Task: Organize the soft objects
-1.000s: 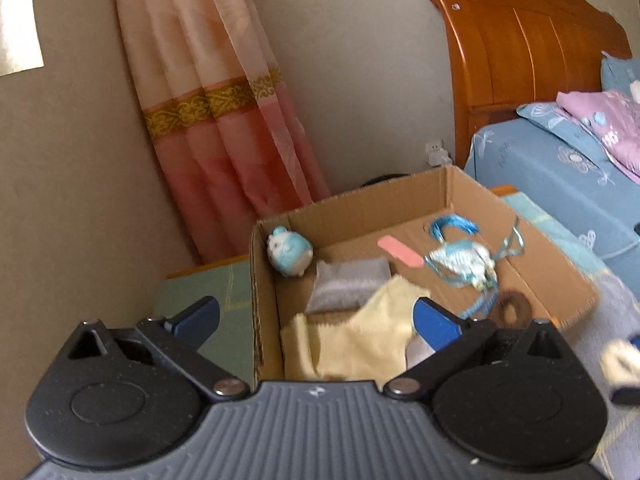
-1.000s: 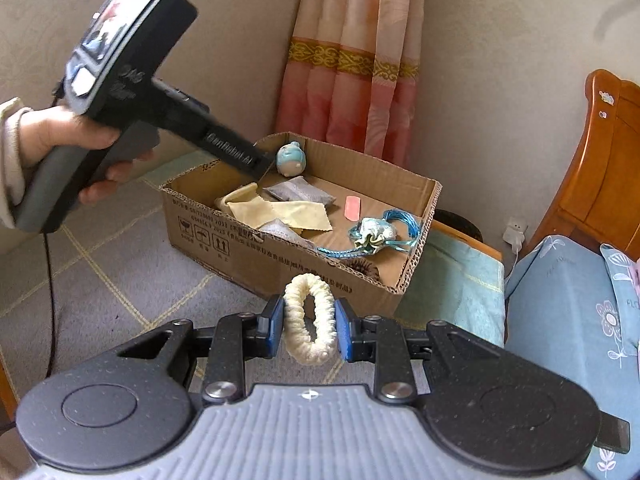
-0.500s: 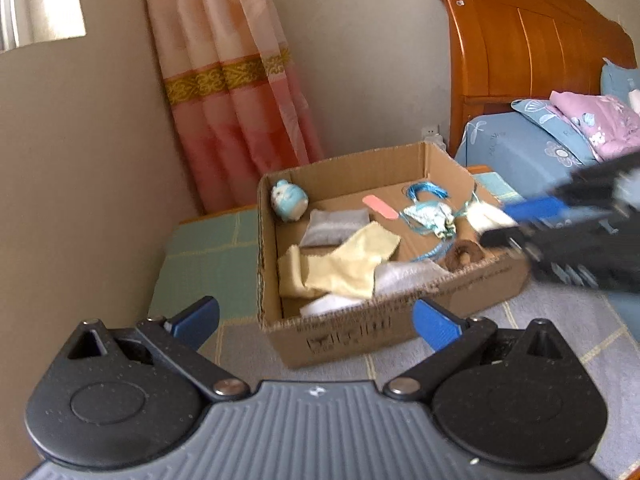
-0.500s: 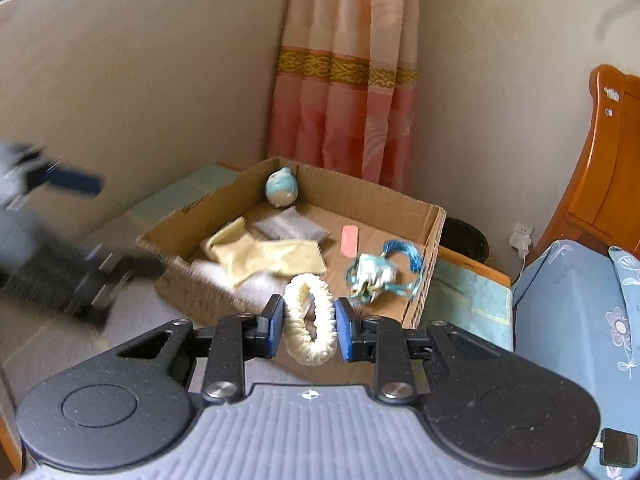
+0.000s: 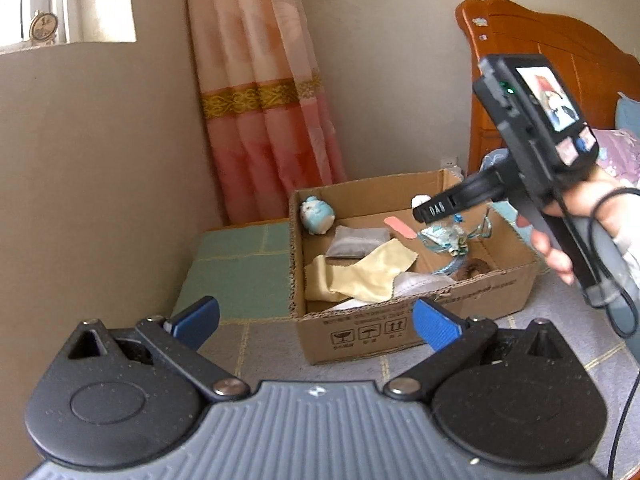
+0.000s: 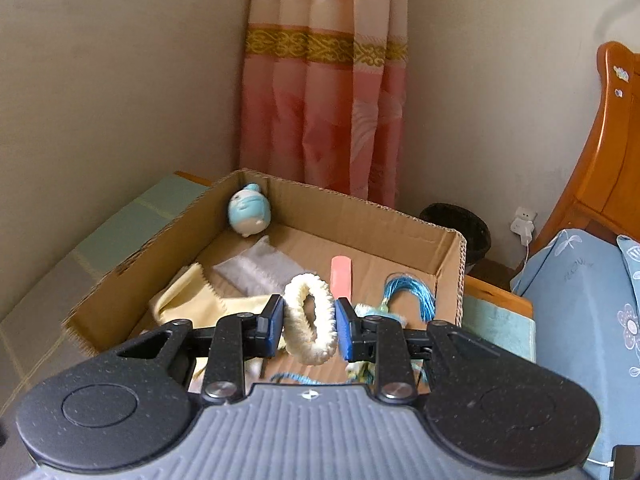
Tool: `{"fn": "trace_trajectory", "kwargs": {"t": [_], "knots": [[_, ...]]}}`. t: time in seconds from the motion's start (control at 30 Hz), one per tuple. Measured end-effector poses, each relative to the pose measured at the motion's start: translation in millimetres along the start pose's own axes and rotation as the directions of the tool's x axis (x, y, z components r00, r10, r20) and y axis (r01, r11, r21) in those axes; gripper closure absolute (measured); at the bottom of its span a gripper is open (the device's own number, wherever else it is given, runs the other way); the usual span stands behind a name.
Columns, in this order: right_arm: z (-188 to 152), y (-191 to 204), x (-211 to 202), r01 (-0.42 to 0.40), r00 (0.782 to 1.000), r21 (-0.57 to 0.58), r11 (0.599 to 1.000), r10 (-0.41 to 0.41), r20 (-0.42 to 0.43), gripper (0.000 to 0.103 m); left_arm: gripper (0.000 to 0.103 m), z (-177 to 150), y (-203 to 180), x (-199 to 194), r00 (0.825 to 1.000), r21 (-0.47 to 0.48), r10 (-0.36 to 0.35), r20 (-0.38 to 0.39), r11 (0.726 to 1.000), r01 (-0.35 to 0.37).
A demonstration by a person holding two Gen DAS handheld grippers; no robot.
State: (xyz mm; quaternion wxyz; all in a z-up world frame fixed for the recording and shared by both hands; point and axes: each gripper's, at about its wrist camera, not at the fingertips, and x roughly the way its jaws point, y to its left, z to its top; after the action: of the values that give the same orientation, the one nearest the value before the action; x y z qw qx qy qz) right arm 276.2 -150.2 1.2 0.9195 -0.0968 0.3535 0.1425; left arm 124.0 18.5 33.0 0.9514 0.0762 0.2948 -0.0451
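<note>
Cream scrunchie point(image 6: 310, 318), pinched between our right gripper's point(image 6: 306, 328) blue pads, hung over the cardboard box's point(image 6: 460, 264) near edge, not yet released. Left gripper point(image 5: 316, 320) stood wide open, empty. Already boxed: blue plush point(image 6: 249, 216) in the far corner, grey pouch point(image 6: 260, 268), yellow cloth point(image 6: 188, 300), tassel point(image 6: 412, 296). Since a second earlier, we had carried the scrunchie from outside to above the box.

The right tongs point(image 6: 309, 326) carried the cream scrunchie point(image 6: 310, 318) over the cardboard box point(image 6: 448, 264).
</note>
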Motion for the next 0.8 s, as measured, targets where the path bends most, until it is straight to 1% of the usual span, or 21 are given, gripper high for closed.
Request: {"fn": "trace_trajectory", "kwargs": {"t": [0.07, 0.1, 0.13, 0.17, 0.2, 0.27, 0.3, 0.47, 0.6, 0.7, 0.8], "knots": [[4.9, -1.9, 8.9, 0.015, 1.000, 0.017, 1.000, -0.015, -0.007, 0.062, 0.000, -0.8, 2.2, 0.7, 1.000, -0.007, 0.001, -0.004, 1.000, -0.001], [6.3, -2.3, 11.4, 0.018, 1.000, 0.020, 1.000, -0.018, -0.002, 0.049, 0.000, -1.1, 3.0, 1.2, 1.000, -0.011, 0.004, -0.005, 1.000, -0.004], [7.6, -1.9, 12.1, 0.027, 1.000, 0.015, 1.000, -0.027, 0.009, 0.029, 0.000, -1.2, 3.5, 1.1, 1.000, -0.012, 0.005, -0.004, 1.000, -0.005], [7.8, -1.1, 11.6, 0.046, 0.999, 0.011, 0.999, -0.046, 0.023, 0.017, 0.000, -1.3, 3.8, 0.6, 1.000, -0.013, 0.004, -0.001, 1.000, -0.004], [7.4, -1.0, 9.9, 0.055, 0.998, 0.010, 0.998, -0.055, 0.033, 0.001, 0.000, -1.2, 4.0, 0.0, 1.000, -0.015, 0.006, 0.001, 1.000, -0.006], [6.8, -2.1, 2.8, 0.038, 0.998, 0.019, 0.999, -0.039, 0.052, 0.000, 0.000, -0.7, 4.6, -0.7, 1.000, -0.020, 0.008, 0.005, 1.000, -0.008], [6.2, -2.0, -0.6, 0.031, 0.999, 0.021, 0.999, -0.032, 0.044, 0.000, 0.000, -0.3, 4.8, -0.3, 1.000, -0.025, 0.010, 0.001, 1.000, -0.010], [0.0, 1.5, -22.5, 0.062, 0.998, 0.040, 0.997, -0.060, -0.030, 0.000, 0.001, 1.3, 5.4, -3.9, 1.000, -0.048, 0.016, -0.008, 0.999, -0.016], [-13.5, 7.5, -50.9, 0.121, 0.989, 0.061, 0.991, -0.115, -0.090, 0.000, 0.000, 4.2, 4.0, -8.6, 0.999, -0.047, 0.040, -0.013, 0.998, -0.040], [-28.4, 15.1, -77.0, 0.163, 0.980, 0.075, 0.984, -0.153, -0.124, 0.000, 0.000, 6.0, 2.2, -11.3, 0.997, -0.060, 0.075, -0.030, 0.995, -0.077], [-45.9, 23.8, -101.4, 0.183, 0.977, 0.095, 0.978, -0.171, -0.129, 0.000, 0.000, 5.7, 0.8, -12.5, 0.996, -0.080, 0.068, -0.058, 0.994, -0.072]]}}
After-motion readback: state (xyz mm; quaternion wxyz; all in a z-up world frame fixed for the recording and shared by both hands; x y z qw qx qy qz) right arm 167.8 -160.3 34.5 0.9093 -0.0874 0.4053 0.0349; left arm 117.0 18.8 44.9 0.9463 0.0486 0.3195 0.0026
